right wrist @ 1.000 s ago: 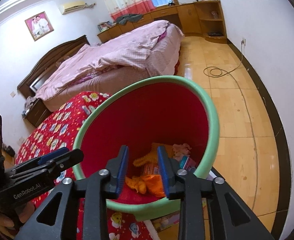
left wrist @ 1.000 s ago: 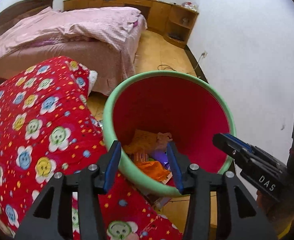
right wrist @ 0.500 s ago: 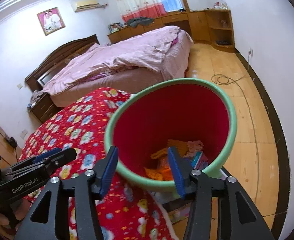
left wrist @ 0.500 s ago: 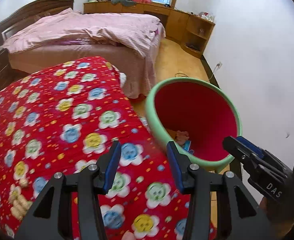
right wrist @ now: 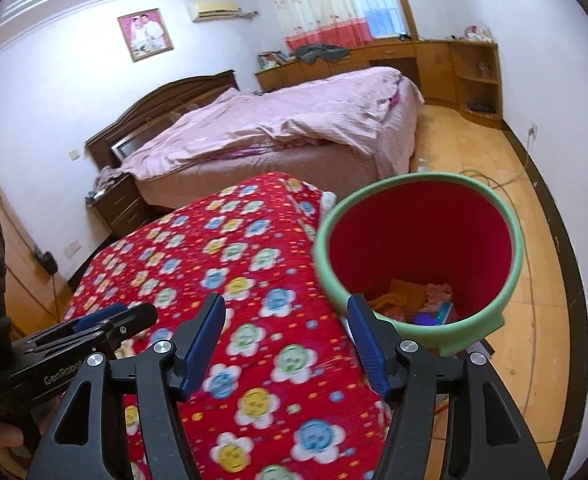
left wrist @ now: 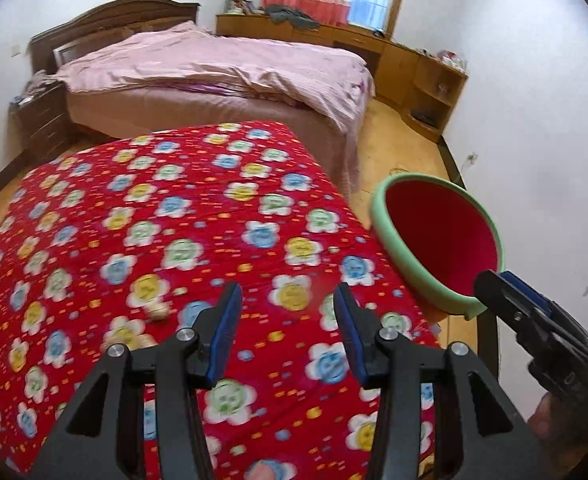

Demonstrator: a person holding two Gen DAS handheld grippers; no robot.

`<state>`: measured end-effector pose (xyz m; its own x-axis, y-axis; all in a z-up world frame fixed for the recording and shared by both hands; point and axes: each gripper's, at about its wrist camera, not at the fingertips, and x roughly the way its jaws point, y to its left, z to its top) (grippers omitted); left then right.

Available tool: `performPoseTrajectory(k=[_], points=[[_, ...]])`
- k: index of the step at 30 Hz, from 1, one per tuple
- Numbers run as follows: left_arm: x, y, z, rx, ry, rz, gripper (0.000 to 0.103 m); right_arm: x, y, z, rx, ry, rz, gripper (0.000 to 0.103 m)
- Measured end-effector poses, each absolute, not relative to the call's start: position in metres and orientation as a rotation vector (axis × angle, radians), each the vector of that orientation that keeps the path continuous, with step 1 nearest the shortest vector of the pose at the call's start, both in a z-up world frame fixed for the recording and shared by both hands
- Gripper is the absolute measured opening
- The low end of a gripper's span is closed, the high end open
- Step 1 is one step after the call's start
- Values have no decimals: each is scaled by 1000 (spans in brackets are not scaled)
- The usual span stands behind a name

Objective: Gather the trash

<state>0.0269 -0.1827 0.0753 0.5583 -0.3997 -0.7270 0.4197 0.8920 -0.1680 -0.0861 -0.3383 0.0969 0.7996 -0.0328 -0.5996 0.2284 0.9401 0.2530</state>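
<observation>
One scrap (left wrist: 158, 312), seemingly, ahead-left of left hand-held gripper (left wrist: 285, 332)

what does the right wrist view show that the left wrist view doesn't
Only the right wrist view shows the trash lying in the bottom of the bin, plus the framed photo and air conditioner on the wall. Only the left wrist view shows a small pale scrap lying on the red flowered quilt, just ahead of the open left claw. Both views show the quilt, the green-rimmed red bin beside it, the pink bed and the wooden cabinets. The right claw is also open and empty.
</observation>
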Motion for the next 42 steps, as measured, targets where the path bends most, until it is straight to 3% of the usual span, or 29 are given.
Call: performPoseTrajectory(k=[7, 11, 42], points=[[18, -142, 85, 1, 809, -415, 47, -94, -303, 109, 265, 591, -127, 69], [8, -121, 89, -8, 769, -372, 47, -101, -285, 114, 228, 554, -119, 76], [-43, -57, 115, -5, 588, -170, 48, -121, -232, 121, 158, 492, -75, 78]])
